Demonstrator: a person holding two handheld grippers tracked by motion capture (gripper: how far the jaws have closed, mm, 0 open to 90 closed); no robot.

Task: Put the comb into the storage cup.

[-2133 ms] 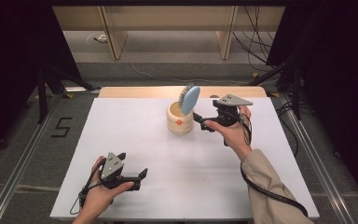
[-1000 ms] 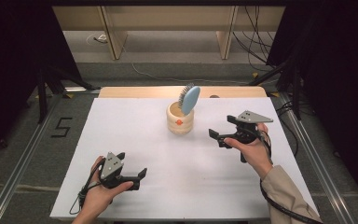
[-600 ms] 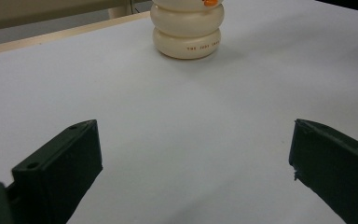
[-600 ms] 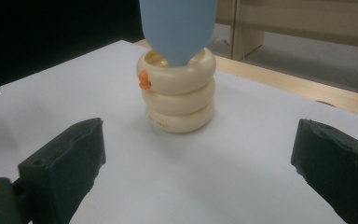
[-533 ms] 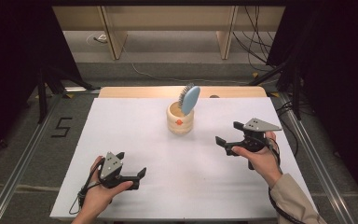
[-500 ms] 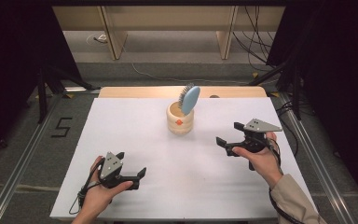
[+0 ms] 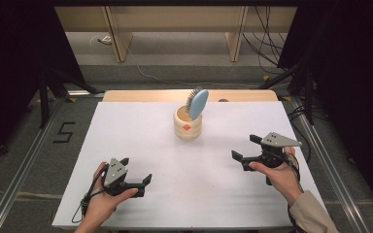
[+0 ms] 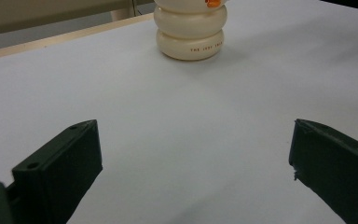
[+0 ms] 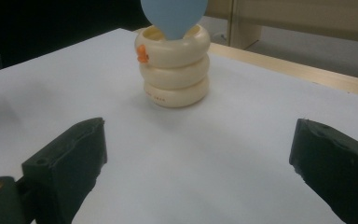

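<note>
A cream ringed cup [image 7: 187, 126] with a small orange mark stands at the middle back of the white table [image 7: 141, 131]. A light blue hairbrush [image 7: 197, 103] leans upright inside it, bristles to the left. My right gripper [image 7: 244, 147] is held open, low over the right side of the table, well apart from the cup. My left gripper [image 7: 136, 170] rests open near the front left. In the right gripper view the cup [image 9: 175, 70] and the brush [image 9: 174, 16] sit ahead of the open gripper [image 9: 198, 123]. The left gripper view has the cup [image 8: 191, 32] far beyond its open gripper [image 8: 194, 128].
A bare wooden strip [image 7: 141, 95] runs along the table's far edge. Beyond it are wooden shelf legs [image 7: 116, 34] and cables [image 7: 267, 29] on the floor. A "5" mark [image 7: 64, 132] lies on the floor at the left, beside a metal rail [image 7: 24, 160].
My right gripper drew back from beside the cup toward the right front of the table, with nothing in it. The brush stayed in the cup. The left gripper kept still.
</note>
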